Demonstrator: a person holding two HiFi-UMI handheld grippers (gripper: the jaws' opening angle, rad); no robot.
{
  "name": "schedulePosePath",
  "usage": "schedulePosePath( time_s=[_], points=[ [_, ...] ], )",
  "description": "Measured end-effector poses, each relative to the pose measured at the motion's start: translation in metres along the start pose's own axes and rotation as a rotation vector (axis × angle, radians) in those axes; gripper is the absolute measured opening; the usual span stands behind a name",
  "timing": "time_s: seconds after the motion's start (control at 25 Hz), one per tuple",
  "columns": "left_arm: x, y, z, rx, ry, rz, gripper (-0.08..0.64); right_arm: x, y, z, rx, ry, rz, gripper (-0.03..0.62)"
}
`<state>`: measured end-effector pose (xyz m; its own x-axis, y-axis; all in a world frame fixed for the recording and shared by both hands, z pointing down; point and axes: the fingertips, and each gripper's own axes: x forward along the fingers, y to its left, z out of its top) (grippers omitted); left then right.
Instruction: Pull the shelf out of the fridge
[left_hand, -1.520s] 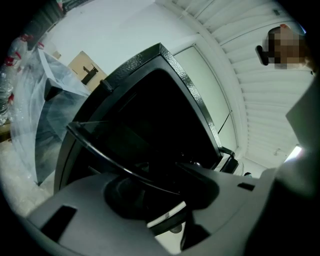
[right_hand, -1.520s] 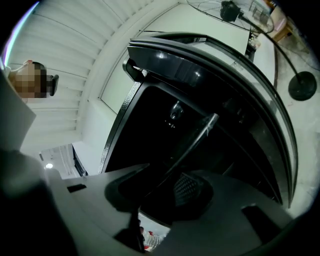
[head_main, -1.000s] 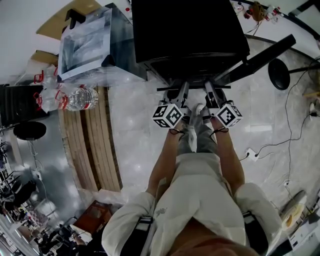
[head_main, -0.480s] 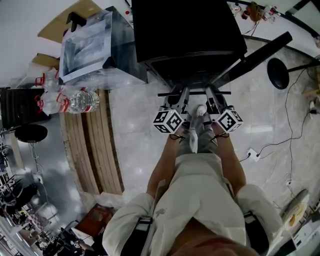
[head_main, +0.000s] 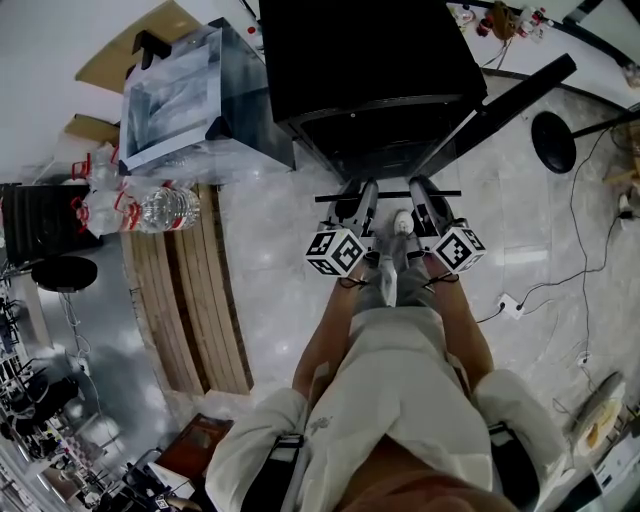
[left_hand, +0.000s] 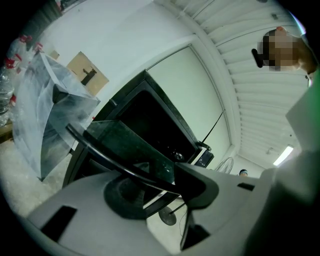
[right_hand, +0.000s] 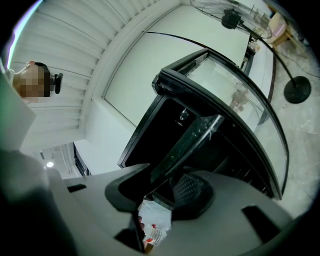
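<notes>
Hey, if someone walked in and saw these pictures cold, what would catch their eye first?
The big black fridge at the top of the head view, its door swung open to the right, dominates. Just below it, the left tongs and right tongs are both shut on the front edge of a glass shelf. A pack of water bottles lies at left.

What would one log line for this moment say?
left gripper: shut on clear glass shelf with black rim | right gripper: shut on same shelf | black fridge: door open

ahead: fridge (head_main: 370, 70) blocks | right: its open door (head_main: 510, 105) | left: bare floor (head_main: 270, 270), then pallet (head_main: 190, 290)
</notes>
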<state>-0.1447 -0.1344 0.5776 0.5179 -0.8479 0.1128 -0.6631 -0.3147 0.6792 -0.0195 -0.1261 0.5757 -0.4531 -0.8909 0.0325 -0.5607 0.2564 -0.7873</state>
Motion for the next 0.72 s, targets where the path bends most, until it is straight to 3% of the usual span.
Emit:
schedulePosePath(
  time_s=[0.72],
  points=[
    [-0.010,-0.009,0.000,0.009,-0.009,-0.021,0.169,-0.012,0.008,0.000,-0.020,-0.022,0.010,0.112]
  ],
)
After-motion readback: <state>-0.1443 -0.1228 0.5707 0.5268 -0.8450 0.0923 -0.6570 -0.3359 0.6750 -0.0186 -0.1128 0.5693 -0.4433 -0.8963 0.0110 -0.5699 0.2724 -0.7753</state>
